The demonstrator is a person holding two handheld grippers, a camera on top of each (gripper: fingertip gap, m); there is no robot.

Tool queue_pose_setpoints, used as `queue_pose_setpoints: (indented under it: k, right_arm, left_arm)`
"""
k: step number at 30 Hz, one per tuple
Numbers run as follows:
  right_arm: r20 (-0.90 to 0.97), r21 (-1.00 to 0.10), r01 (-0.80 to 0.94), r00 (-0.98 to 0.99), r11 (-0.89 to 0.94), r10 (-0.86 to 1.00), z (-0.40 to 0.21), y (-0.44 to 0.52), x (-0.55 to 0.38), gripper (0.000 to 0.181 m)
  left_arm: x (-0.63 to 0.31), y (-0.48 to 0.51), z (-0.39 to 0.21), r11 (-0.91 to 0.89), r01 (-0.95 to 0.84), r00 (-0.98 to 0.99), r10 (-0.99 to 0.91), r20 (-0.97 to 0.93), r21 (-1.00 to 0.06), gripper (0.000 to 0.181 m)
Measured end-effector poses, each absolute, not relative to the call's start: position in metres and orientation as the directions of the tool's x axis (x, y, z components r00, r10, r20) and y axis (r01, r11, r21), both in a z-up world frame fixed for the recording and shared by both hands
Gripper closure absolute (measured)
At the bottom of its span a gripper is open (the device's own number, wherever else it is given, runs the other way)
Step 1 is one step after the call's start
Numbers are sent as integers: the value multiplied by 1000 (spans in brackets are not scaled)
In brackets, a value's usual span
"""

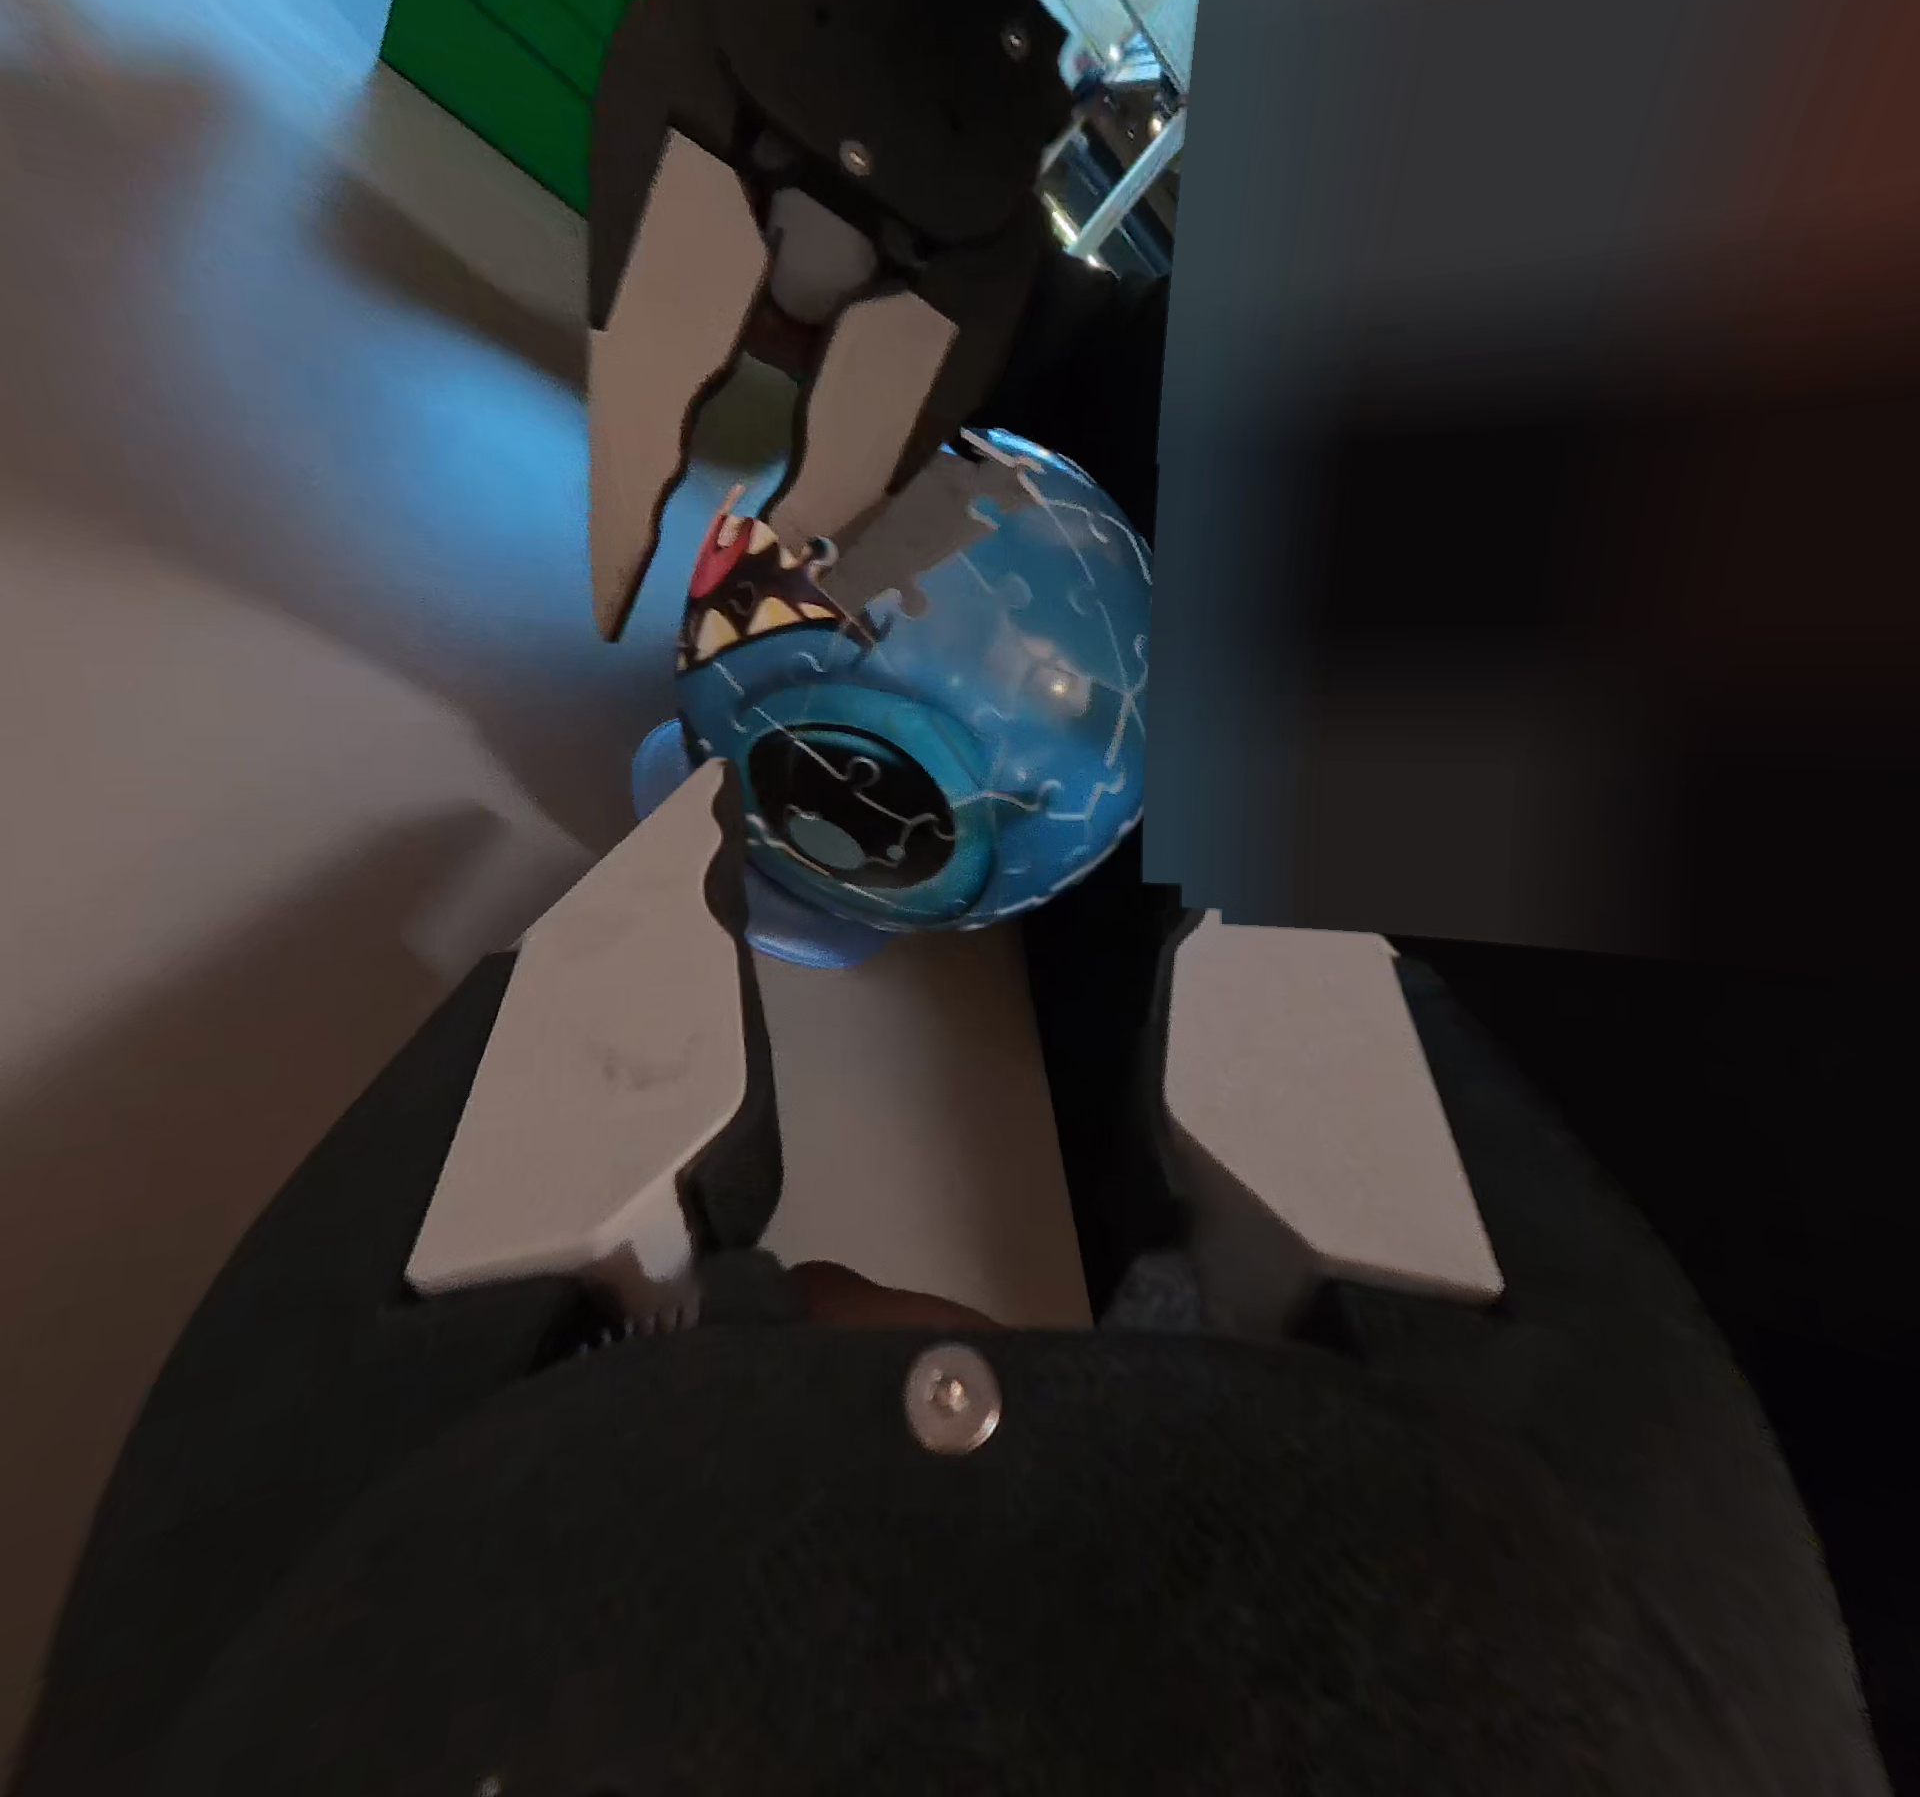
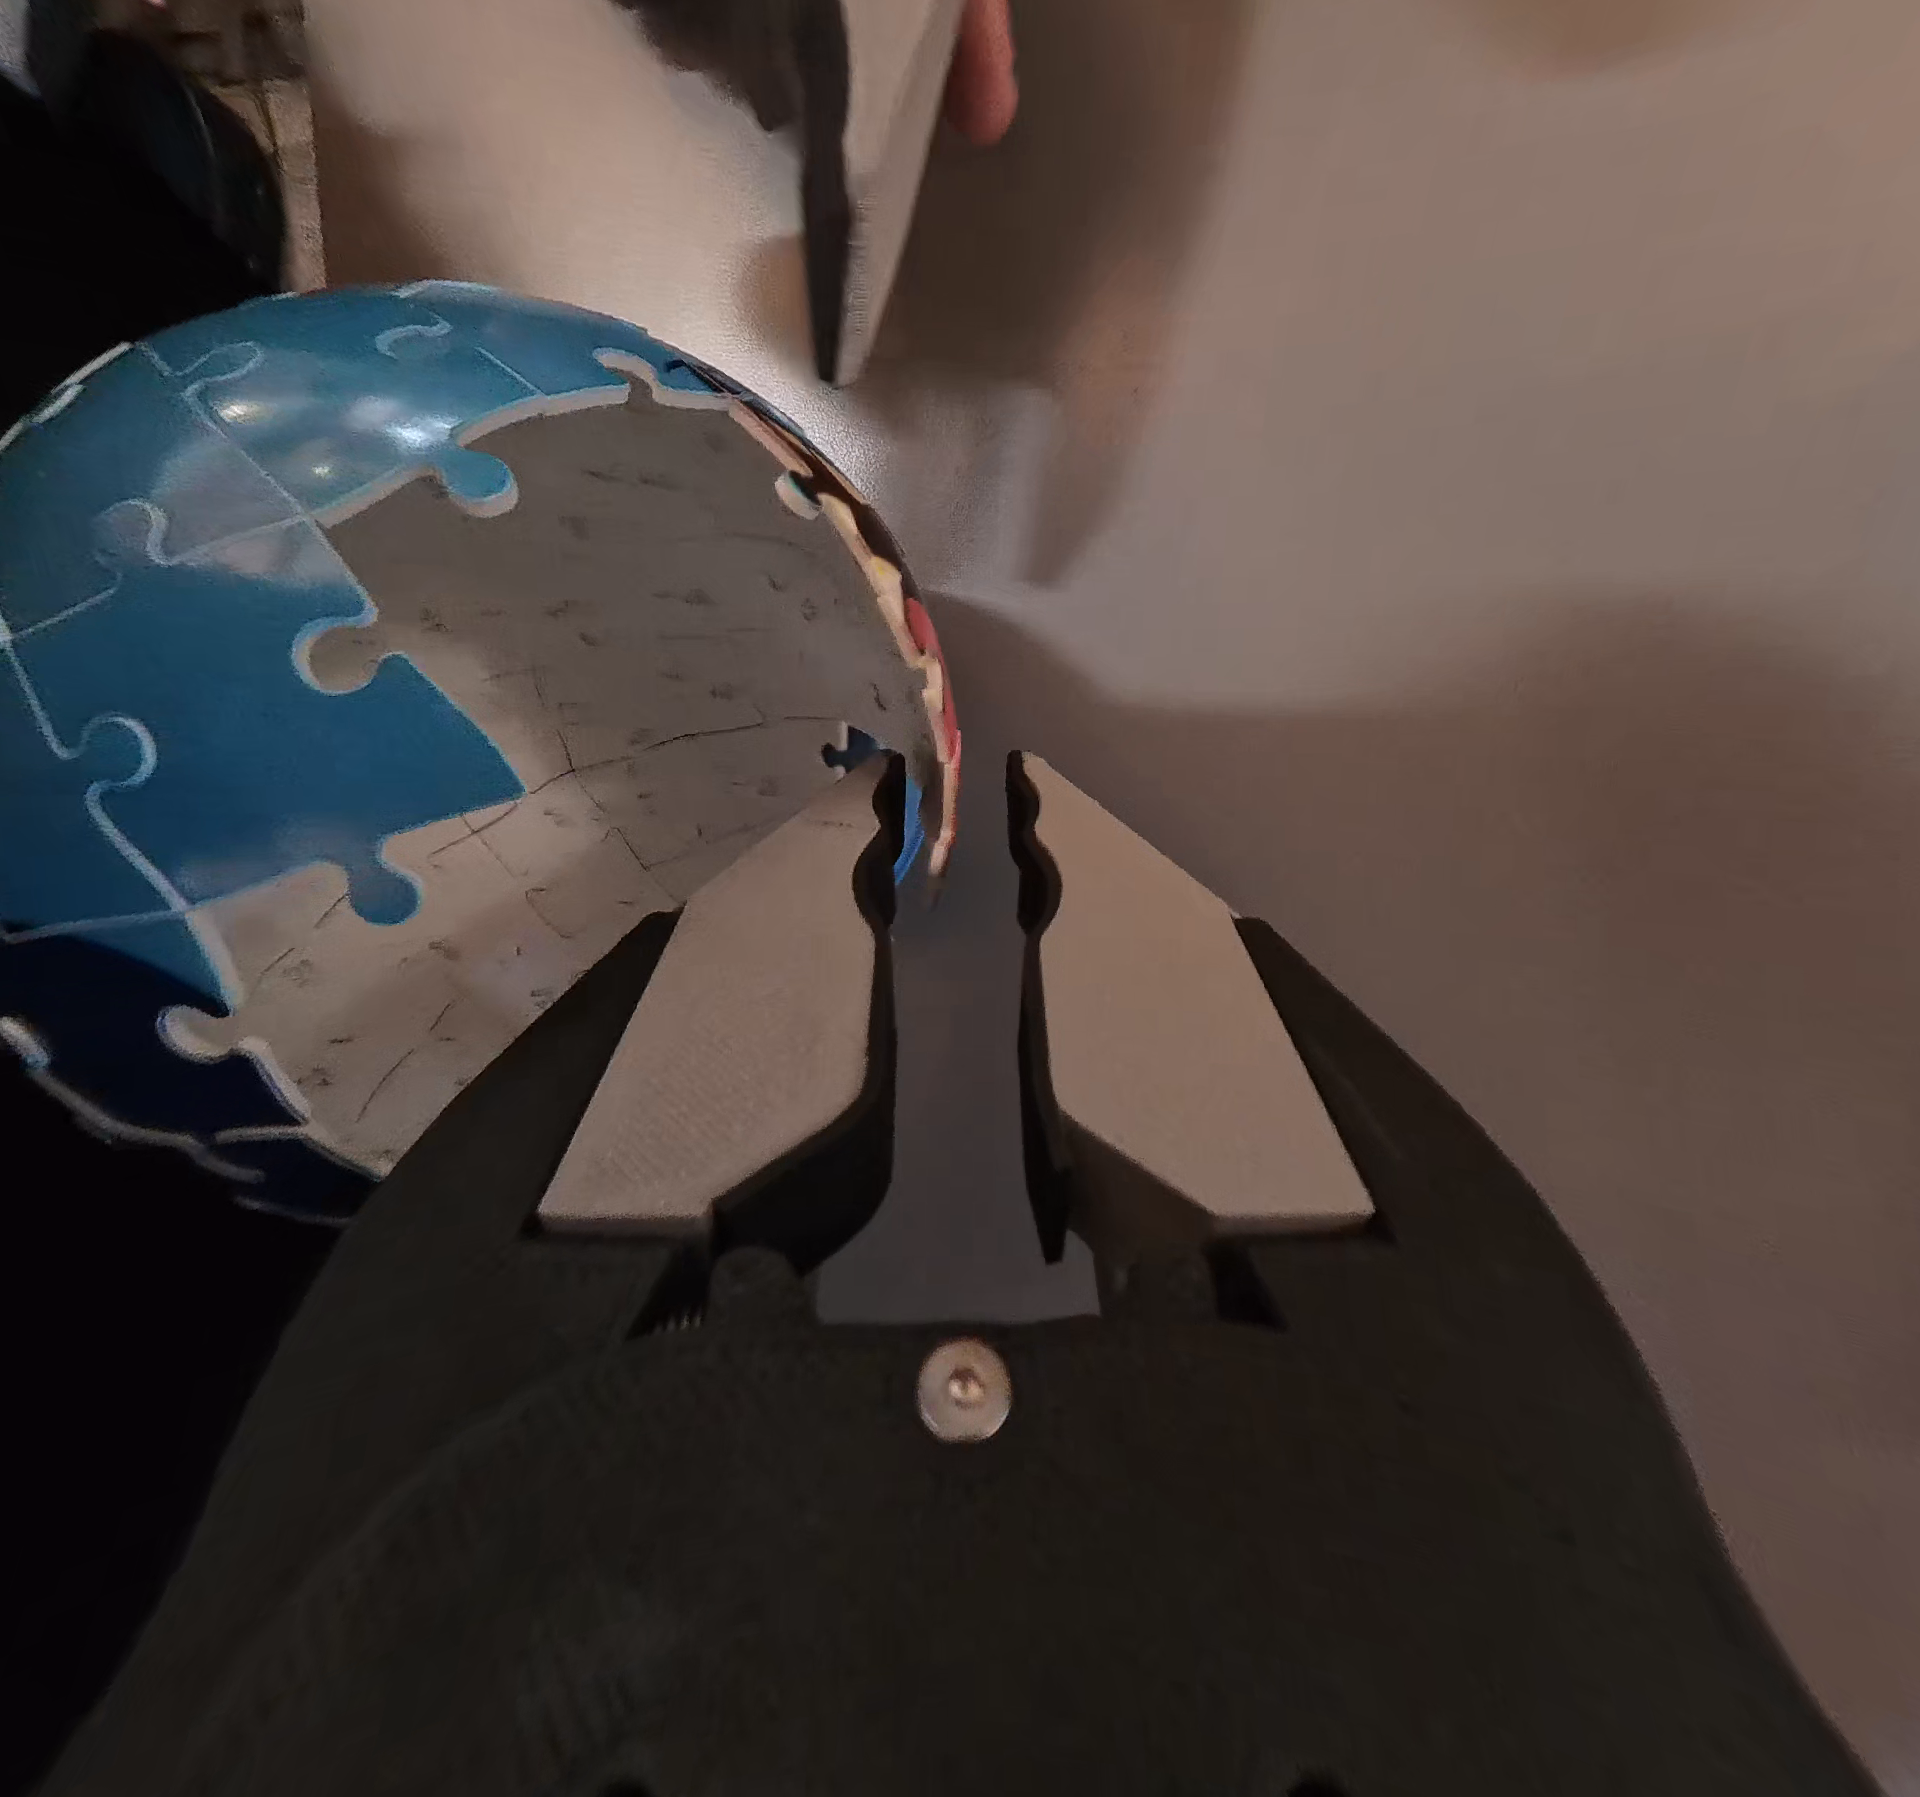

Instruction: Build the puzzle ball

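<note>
The puzzle ball is blue, with a big eye and a toothed mouth printed on it, and has a wide gap at the top showing its grey inside. It rests on a translucent blue ring. My left gripper has its jaws wide around the ball. Its left fingertip touches the ball's side, and the right fingertip is hidden behind a blurred patch. My right gripper is slightly open and straddles the rim by the mouth, one finger inside the shell and one outside. It also shows in the left wrist view.
The ball is over a pale table. A green crate and a metal frame stand beyond it. One finger of the left gripper and a person's fingertip show at the top of the right wrist view.
</note>
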State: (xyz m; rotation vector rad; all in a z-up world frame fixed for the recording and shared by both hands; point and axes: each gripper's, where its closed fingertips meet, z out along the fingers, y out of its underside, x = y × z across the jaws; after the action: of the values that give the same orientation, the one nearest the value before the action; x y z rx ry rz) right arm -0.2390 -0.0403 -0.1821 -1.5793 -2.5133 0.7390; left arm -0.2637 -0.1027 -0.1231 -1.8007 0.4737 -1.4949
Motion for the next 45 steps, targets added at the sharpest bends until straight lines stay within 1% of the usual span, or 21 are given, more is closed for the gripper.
queue_pose_setpoints:
  k: [3,6,9,10,12,23,29,36,45]
  right_arm:
    - [-168,-455,822,-457,342,874,-178,-39,-240,165]
    - [-170,-477,817,-448,324,878,-176,-38,-240,165]
    - [-173,-500,807,-448,313,877,-175,-38,-240,164]
    - [-169,-510,802,-447,310,879,-174,-38,-240,164]
    - [-170,-526,795,-445,301,879,-174,-37,-241,164]
    - [-188,-564,772,-466,293,865,-179,-40,-243,165]
    - [-203,-569,769,-474,291,857,-178,-43,-242,173]
    - [-201,-583,766,-460,272,865,-172,-40,-244,171]
    - [-227,-589,762,-477,270,849,-176,-44,-244,178]
  left_arm:
    - [-269,-96,-123,-677,172,244,-674,697,-715,97]
    - [-268,-92,-115,-683,180,189,-683,706,-708,93]
    - [-260,-86,-123,-722,130,180,-657,733,-679,87]
    - [-258,-82,-129,-717,107,210,-661,721,-689,86]
    - [-255,-78,-132,-731,76,207,-653,728,-678,85]
    - [-245,-75,-129,-760,26,141,-640,755,-649,82]
    - [-239,-83,-133,-760,-15,122,-646,753,-650,82]
    - [-235,-84,-132,-751,-28,106,-658,745,-660,82]
    - [-233,-84,-134,-746,-39,98,-665,741,-664,80]
